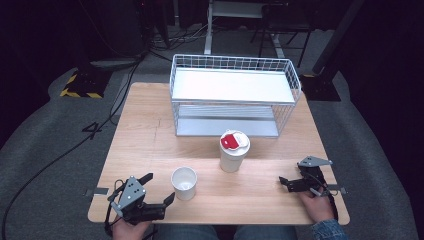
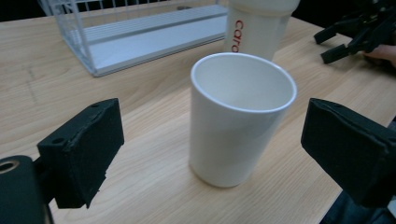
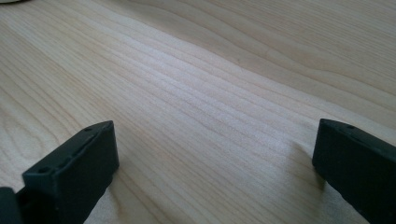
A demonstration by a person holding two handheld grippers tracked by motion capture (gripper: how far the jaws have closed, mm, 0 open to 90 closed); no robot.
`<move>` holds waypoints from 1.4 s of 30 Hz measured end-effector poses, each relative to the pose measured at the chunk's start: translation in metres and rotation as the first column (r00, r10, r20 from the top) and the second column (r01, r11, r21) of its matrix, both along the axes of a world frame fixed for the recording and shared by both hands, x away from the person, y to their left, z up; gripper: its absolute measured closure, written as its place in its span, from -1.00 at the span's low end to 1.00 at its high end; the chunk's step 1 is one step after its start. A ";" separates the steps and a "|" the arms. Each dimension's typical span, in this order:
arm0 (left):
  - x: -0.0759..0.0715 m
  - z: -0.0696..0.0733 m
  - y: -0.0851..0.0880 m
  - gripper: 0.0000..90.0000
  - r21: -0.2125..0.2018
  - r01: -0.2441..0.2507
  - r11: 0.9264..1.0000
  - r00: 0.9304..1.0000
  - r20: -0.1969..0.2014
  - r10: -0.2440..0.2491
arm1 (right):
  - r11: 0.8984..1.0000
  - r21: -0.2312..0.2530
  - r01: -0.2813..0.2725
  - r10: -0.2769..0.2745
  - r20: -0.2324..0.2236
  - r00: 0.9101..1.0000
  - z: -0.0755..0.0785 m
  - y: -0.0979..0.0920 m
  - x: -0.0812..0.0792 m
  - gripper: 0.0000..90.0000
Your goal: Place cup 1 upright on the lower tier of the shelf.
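Black jaws of our left gripper (image 2: pixel 210 154) stand wide on either side of the white cup (image 2: pixel 239 119), with clear wood showing between each pad and the cup wall, so nothing is held yet. We take the cup as our landmark: it stands upright and empty on the wooden table (image 1: pixel 150 145), near the front edge, and the left gripper (image 1: pixel 160 189) sits just beside it on its left in the high view. Behind the cup and to its right stands the lidded paper cup (image 1: pixel 233 151) with a red tab on top; farther behind the cup is the white wire rack (image 1: pixel 235 95). Well to the right of the cup, our right gripper (image 1: pixel 291 181) rests low over bare wood, its jaws (image 3: pixel 210 163) also spread wide and empty. We judge the step in hand to be the grasp on the white cup. To do it well, we advance until the pads sit at mid-height on the wall, centre the cup between them, and keep the jaws level. We close gently: a thin cup may deform or tip if one pad lands first.
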State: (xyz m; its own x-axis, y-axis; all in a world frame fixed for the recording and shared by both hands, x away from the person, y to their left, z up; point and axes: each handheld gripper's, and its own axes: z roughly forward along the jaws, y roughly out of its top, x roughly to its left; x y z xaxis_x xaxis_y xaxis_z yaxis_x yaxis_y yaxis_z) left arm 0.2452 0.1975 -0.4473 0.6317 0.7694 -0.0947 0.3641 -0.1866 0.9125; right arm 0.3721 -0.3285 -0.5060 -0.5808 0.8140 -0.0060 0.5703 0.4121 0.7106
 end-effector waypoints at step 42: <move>0.038 -0.043 -0.053 -0.61 0.103 0.040 0.994 0.992 -0.123 -0.027 | 1.000 -0.002 0.011 -0.011 0.002 1.000 0.000 0.000 -0.001 -0.99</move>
